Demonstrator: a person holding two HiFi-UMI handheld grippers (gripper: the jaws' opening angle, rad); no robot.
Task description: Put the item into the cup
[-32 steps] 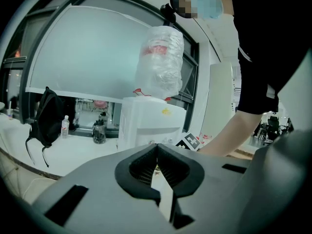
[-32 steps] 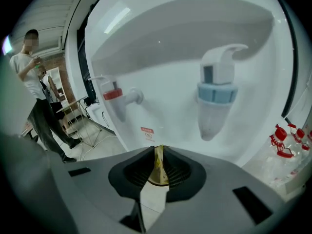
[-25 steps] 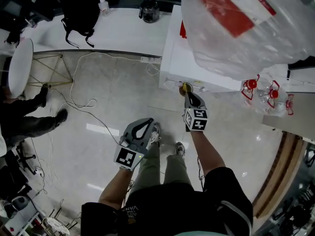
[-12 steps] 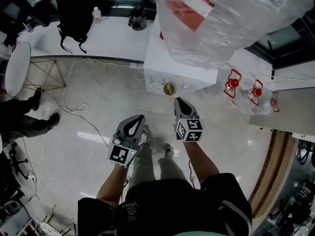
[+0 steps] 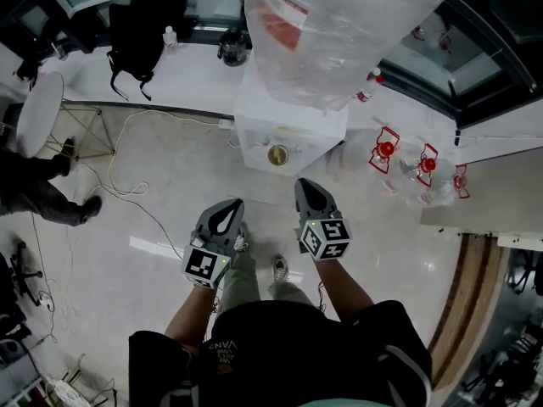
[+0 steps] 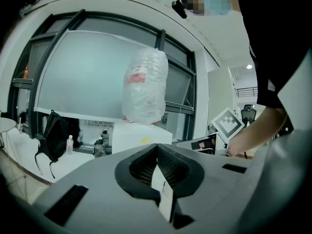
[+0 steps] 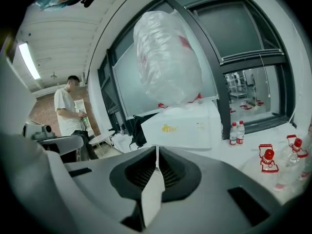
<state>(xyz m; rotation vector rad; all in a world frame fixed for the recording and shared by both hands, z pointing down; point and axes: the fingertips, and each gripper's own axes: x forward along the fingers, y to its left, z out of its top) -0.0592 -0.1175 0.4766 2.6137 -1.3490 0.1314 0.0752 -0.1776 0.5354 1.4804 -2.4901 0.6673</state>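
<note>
Clenching the left claw [image 5: 229, 205] all the way, pressing its jaws tip to tip and gripping nothing. Doing the same with the right claw [image 5: 304, 183]: squeezing it shut on nothing at all. Holding both claws low over the shiny floor [image 5: 153, 253], side by side but apart, and pointing them toward 12 o'clock.

Looking at a white box [image 5: 293, 130] standing at 12 o'clock, just past the claw tips. Seeing a round yellow thing [image 5: 277, 154] sitting on the near side of that box, close to the right claw but not touching it. Looking like the cup, but being too small to tell what is inside. Showing up as a small yellow spot [image 7: 169, 127] on the box in the right gripper view too.

Spotting a big clear bag [image 5: 339, 24] with some red on it, resting on top of the box. Finding a black backpack [image 5: 136, 36] at 10 o'clock on the white counter [image 5: 195, 66]. Noticing red-capped bottles [image 5: 386, 147] lying at 2 o'clock. Seeing a white cable [image 5: 127, 164] curling over the floor at 9 o'clock, near a person [image 5: 38, 193] at the left edge.
</note>
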